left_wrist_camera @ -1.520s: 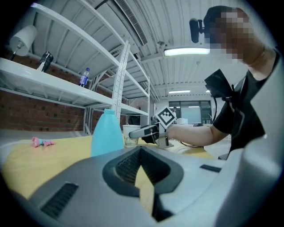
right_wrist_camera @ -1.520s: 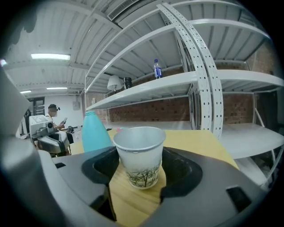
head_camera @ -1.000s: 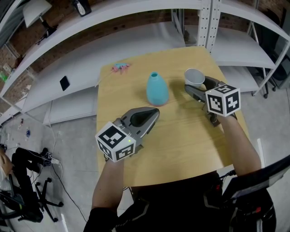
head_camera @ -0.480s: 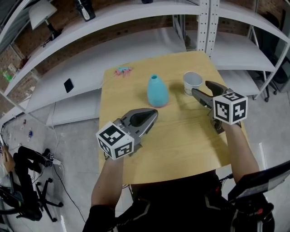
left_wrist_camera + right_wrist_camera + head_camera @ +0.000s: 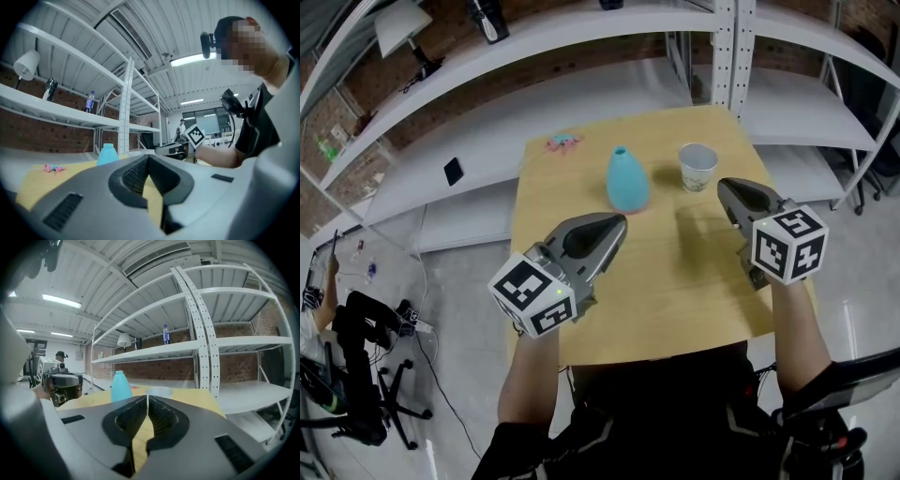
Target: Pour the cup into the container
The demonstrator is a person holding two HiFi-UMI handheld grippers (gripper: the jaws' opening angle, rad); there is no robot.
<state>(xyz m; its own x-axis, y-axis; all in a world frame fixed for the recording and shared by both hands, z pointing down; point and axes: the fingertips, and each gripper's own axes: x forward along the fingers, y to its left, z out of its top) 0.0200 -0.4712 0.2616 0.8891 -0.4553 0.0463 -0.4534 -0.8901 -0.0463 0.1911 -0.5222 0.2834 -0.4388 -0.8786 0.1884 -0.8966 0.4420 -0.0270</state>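
A pale blue bottle-shaped container (image 5: 627, 180) stands upright at the far middle of the wooden table (image 5: 675, 272). A white paper cup (image 5: 697, 166) stands to its right, free of both grippers. My right gripper (image 5: 727, 189) hovers just short of the cup; its jaws are closing, tips together with nothing between them (image 5: 147, 397). The right gripper view shows the cup (image 5: 159, 391) and the container (image 5: 120, 386) beyond its jaws. My left gripper (image 5: 614, 223) is shut and empty, in front of the container, which also shows in the left gripper view (image 5: 108, 154).
A small pink object (image 5: 562, 142) lies at the table's far left corner. White shelving (image 5: 727, 47) runs behind the table, with a dark phone (image 5: 453, 171) on a lower shelf. A black office chair (image 5: 356, 375) stands on the floor at left.
My right gripper has drawn back from the cup toward me and its jaws have gone from wide open to together. The cup stays standing on the table. The left gripper barely moved.
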